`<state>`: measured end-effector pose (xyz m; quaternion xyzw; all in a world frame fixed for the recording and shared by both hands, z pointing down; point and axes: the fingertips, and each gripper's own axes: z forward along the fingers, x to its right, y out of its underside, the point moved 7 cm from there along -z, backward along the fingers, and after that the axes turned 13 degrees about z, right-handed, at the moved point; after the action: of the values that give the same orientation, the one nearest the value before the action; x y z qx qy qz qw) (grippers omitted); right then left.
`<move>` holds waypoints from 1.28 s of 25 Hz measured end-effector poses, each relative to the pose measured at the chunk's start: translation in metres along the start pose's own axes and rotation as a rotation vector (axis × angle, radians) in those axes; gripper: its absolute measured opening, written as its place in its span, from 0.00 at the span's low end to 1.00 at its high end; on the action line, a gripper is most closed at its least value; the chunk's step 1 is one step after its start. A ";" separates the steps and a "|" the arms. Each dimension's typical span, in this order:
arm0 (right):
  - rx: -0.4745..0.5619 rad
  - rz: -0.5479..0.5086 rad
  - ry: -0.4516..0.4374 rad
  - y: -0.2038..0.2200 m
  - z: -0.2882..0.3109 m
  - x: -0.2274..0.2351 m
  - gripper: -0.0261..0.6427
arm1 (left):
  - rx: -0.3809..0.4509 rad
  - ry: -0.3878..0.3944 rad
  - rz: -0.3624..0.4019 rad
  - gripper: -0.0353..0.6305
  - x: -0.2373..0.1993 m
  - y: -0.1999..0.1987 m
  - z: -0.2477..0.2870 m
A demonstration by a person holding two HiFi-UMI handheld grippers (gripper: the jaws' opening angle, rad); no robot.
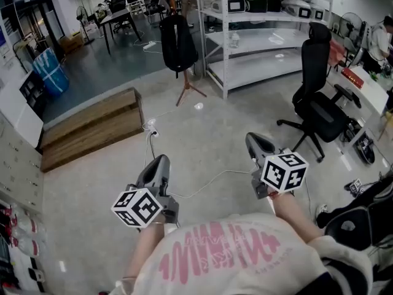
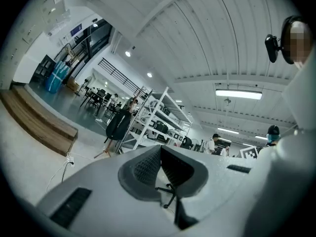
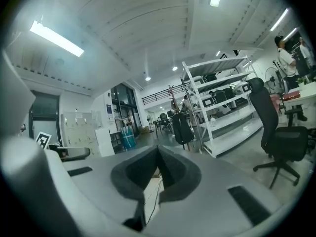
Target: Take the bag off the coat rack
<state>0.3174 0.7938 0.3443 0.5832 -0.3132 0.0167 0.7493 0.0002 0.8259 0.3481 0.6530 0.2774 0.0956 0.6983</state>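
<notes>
A black bag [image 1: 178,42] hangs on a wooden coat rack [image 1: 187,86] with splayed feet, far across the floor beside a white shelving unit. It also shows small in the left gripper view, bag [image 2: 118,124], and in the right gripper view, bag [image 3: 181,128]. My left gripper [image 1: 161,161] is held low in front of me, shut with nothing in it. The right gripper [image 1: 253,139] is level with it to the right, also shut and empty. Both are several steps short of the rack.
A white shelving unit [image 1: 264,35] stands right of the rack. A black office chair [image 1: 316,97] is at the right, with desks behind it. A wooden step [image 1: 92,128] lies at the left. A white cable [image 1: 202,186] trails across the concrete floor. People stand in the distance.
</notes>
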 end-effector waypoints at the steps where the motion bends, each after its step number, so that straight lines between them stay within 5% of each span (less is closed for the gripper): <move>1: -0.002 0.000 0.001 0.001 0.000 0.000 0.05 | 0.001 0.000 -0.001 0.06 0.000 0.000 -0.001; 11: -0.032 0.056 0.034 0.004 0.016 0.010 0.05 | -0.010 -0.035 -0.034 0.06 -0.026 0.003 0.000; 17: -0.148 0.072 0.095 0.017 0.052 0.034 0.05 | -0.039 -0.064 -0.102 0.06 -0.051 0.026 -0.013; 22: -0.222 0.055 0.057 0.035 0.097 0.025 0.05 | -0.054 -0.098 -0.113 0.06 -0.079 0.034 -0.015; 29: -0.324 -0.060 0.029 0.051 0.168 0.037 0.05 | -0.095 -0.134 -0.087 0.06 -0.122 0.037 0.033; 32: -0.311 -0.029 0.031 0.035 0.209 0.060 0.05 | -0.086 -0.167 -0.068 0.06 -0.145 0.031 0.068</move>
<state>0.2579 0.6002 0.4294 0.4641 -0.2918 -0.0341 0.8356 -0.0779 0.6992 0.4154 0.6183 0.2359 0.0291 0.7492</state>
